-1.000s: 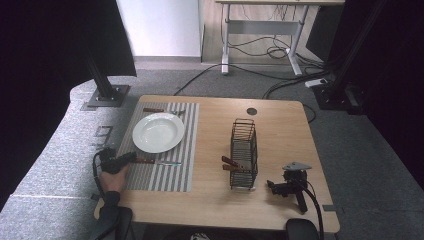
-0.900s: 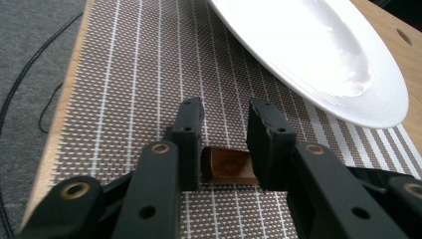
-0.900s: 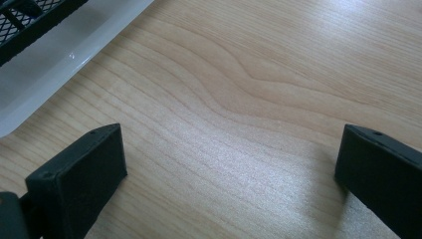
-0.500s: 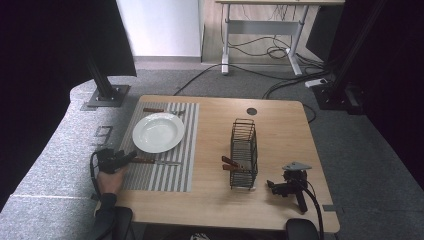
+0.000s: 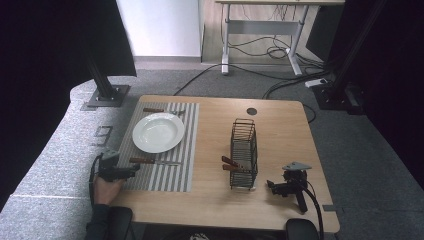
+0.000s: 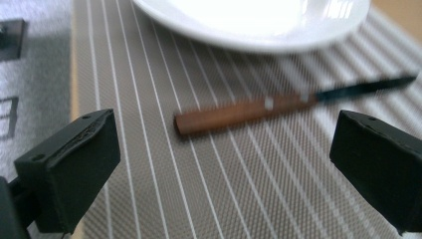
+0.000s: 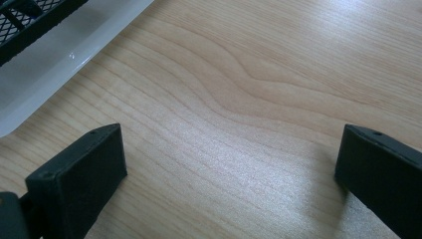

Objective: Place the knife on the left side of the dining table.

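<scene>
Striped mat: left tongs, spread, now nearer knife w/ wood handle; right tongs spread, unmoved.

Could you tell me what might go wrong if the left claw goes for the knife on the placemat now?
The knife lies flat on the striped placemat, so the open left claw may slip off the low handle or snag the mat. The white plate sits just beyond the knife, so overshooting could knock it.

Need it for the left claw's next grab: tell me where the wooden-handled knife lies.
In the high view, the knife lies on the striped placemat, just below the white plate, handle toward the left claw.
</scene>
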